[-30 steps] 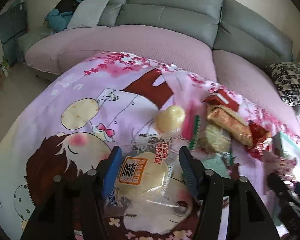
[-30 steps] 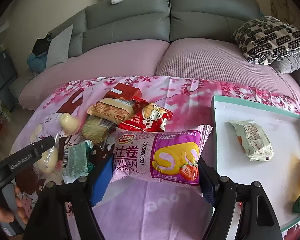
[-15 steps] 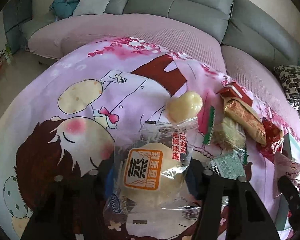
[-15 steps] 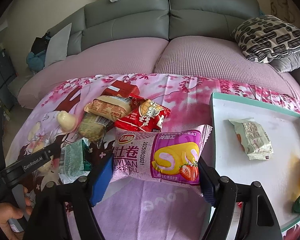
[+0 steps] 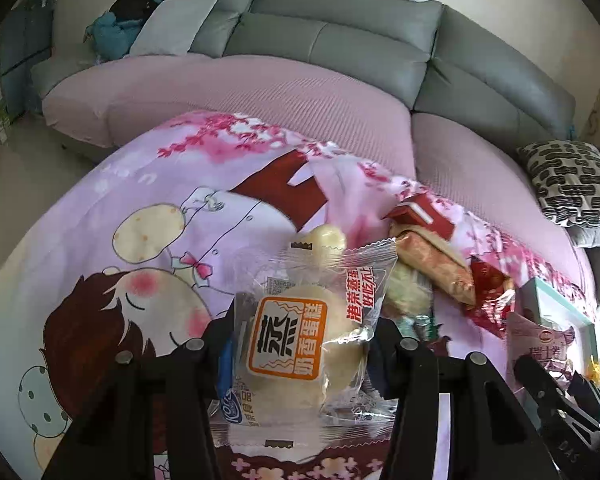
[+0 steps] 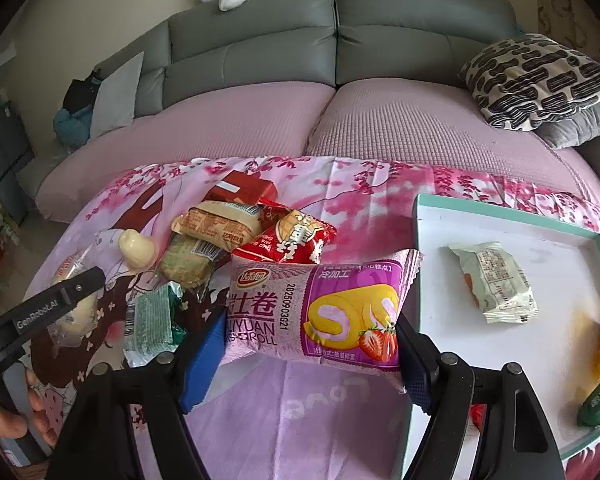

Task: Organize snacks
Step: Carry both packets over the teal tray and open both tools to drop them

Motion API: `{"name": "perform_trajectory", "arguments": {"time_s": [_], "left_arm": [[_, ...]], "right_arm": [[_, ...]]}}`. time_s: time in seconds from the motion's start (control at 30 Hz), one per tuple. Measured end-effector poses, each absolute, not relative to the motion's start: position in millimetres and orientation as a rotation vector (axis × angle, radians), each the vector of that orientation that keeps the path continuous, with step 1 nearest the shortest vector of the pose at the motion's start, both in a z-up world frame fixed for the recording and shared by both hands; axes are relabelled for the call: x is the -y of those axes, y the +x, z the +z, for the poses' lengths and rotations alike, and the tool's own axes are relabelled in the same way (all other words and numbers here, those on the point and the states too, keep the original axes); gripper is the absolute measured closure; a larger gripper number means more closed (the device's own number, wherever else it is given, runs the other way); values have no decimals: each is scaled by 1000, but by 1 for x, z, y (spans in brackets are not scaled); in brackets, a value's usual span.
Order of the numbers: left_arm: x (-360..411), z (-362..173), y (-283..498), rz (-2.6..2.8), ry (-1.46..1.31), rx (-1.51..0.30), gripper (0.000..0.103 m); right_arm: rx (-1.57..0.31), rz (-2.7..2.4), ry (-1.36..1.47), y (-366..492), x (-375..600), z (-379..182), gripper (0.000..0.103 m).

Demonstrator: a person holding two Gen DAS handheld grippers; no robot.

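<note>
Grip check: left gripper point(image 5: 300, 344) clamped on clear-wrapped pale steamed cake with orange label point(image 5: 296, 340), lifted above the cartoon-print pink cloth point(image 5: 148, 208). Right gripper point(image 6: 308, 344) clamped on purple Swiss-roll packet with strawberry picture point(image 6: 316, 312), just beside left rim of white teal-edged tray point(image 6: 500, 208). Loose snack pile point(image 6: 240, 236) near cloth's middle. Judged step: carry both packets to tray. Advice: keep squeeze light to avoid crushing soft cake; clear the raised rim before lowering; set down on bare tray floor, apart from pale green packet point(image 6: 496, 280).

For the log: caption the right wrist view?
Right gripper holds a purple Swiss-roll packet beside the white tray.
</note>
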State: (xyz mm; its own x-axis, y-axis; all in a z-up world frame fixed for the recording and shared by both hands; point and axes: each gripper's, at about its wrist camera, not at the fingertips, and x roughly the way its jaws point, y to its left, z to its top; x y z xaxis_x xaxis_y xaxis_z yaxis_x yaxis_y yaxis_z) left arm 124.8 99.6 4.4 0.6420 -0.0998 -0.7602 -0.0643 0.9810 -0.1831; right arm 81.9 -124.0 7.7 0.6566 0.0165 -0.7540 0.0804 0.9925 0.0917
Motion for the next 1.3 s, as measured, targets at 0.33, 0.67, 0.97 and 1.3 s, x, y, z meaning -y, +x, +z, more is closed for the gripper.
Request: {"name": "perform_trajectory", "arguments": {"time_s": [0.33,0.67,0.97,1.3], "left_arm": [[-48,40,112,-172,-168,-804,50],[56,56,89,-413,-51,-772,50],[133,42,69,-545,44,-798,50],[164,21,66,-552,123,-829,50]], "right_arm": [[-797,-121,184,66,167,26,24],[-752,-339,257,30,255,39,24],[-738,-420,295,8,303,39,24],[-731,-435,319,6,316,32,23]]}}
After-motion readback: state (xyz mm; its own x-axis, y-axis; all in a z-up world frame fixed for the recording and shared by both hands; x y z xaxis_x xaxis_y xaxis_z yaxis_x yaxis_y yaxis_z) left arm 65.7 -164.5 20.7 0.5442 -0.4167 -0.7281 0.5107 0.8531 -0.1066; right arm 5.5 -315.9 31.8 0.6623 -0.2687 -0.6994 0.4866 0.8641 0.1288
